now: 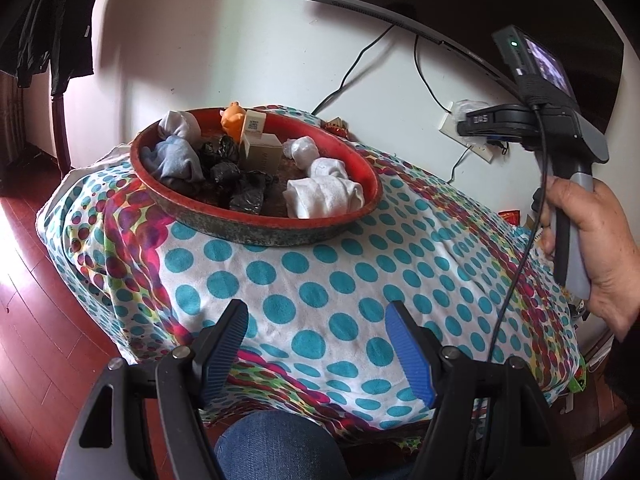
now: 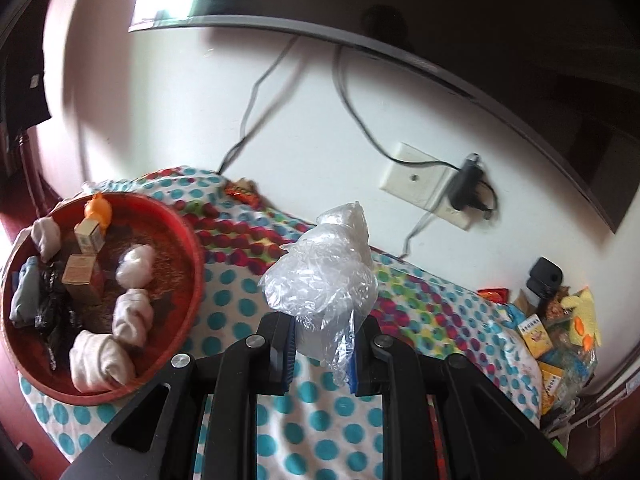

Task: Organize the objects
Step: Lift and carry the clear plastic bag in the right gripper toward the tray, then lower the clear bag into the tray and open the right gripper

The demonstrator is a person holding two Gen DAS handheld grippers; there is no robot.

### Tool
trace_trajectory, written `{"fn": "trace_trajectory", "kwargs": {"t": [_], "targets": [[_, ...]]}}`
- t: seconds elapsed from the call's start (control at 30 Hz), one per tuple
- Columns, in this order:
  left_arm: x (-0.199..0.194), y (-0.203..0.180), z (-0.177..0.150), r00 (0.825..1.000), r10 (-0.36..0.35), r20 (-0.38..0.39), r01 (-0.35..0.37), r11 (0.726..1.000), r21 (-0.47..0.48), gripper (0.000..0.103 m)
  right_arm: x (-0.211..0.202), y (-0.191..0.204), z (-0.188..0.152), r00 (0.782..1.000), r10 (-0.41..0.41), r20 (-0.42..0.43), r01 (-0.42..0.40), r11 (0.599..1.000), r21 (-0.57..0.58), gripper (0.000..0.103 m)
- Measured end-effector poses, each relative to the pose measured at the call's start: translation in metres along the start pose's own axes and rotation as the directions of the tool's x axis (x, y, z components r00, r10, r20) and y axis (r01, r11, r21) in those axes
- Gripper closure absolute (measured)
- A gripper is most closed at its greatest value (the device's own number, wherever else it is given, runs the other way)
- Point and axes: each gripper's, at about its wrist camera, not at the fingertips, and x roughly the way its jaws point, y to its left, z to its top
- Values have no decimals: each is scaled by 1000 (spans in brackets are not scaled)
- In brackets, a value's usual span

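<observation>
Right hand-held gripper (image 2: 322,354), lower centre of the right wrist view: jaws drawn close together and clamped on a crumpled clear plastic bag (image 2: 324,272). The bag bulges up above the pads and hangs over the dotted cloth (image 2: 320,420) covering the bench. View slightly blurred.

Left hand-held gripper (image 1: 316,350), bottom of the left wrist view: jaws spread wide, nothing between the blue pads (image 1: 408,356), only dotted cloth beyond them.

Red basin (image 1: 360,166), upper left of the left wrist view, sits on the cloth. Inside: rolled white socks (image 1: 324,192), a grey-blue roll (image 1: 176,156), crumpled black bags (image 1: 240,184), two small cartons (image 1: 262,152), an orange toy (image 1: 234,118) at the far rim.

Right edge of the left wrist view: a person's hand (image 1: 592,240) grips the other tool's handle.

Far right of the right wrist view: a heap of small boxes and packets (image 2: 556,344) by the wall.
</observation>
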Motion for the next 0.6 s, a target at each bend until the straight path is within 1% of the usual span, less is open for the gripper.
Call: {"fn": "trace_trajectory", "kwargs": {"t": [0.13,0.2,0.4,0.53,0.6], "targets": [[1,9,3,1000,9,4,-9,1000,-22,30,7,39,5,997,72,-10,-73,996,-46,85],[2,13,5,1000,14,4,-13,999,-34,30,9,61,7,992,123,-19,-124,990,-70,85],[9,25,7,1000,18,-13,-19,997,-76,30,21,108,8,979,197,-52,-202,971,-127,85],[12,30,8,1000,22,-17,-23,995,-93,30,26,124,7,960,270,-74,-277,954,-115,85],[15,32,8,999,23,-24,-25,994,-103,30,29,135,4,944,317,-96,-327,937,-119,85]]}}
